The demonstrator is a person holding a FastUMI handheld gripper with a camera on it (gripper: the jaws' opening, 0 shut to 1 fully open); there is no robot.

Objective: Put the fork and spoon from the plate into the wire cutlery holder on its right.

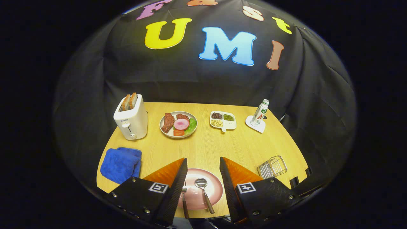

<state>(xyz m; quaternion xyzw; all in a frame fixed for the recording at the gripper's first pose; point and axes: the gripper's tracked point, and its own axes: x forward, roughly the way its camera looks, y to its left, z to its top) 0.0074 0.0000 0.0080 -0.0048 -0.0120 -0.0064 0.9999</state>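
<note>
A pink plate (213, 186) lies on the wooden table, seen between my two fingers. On it rest a spoon (203, 190), bowl pointing away from me, and a fork (184, 198) close beside the left finger, partly hidden by it. My gripper (203, 165) hovers above the plate, open, with nothing between its fingers. The wire cutlery holder (272, 167) stands to the right of the plate, just beyond the right finger.
Across the far side of the table stand a white toaster (131, 122) with bread, a plate of food (178, 124), a divided dish of beans (223, 121) and a bottle (259, 113) on a coaster. A blue cloth (121, 164) lies left of the pink plate.
</note>
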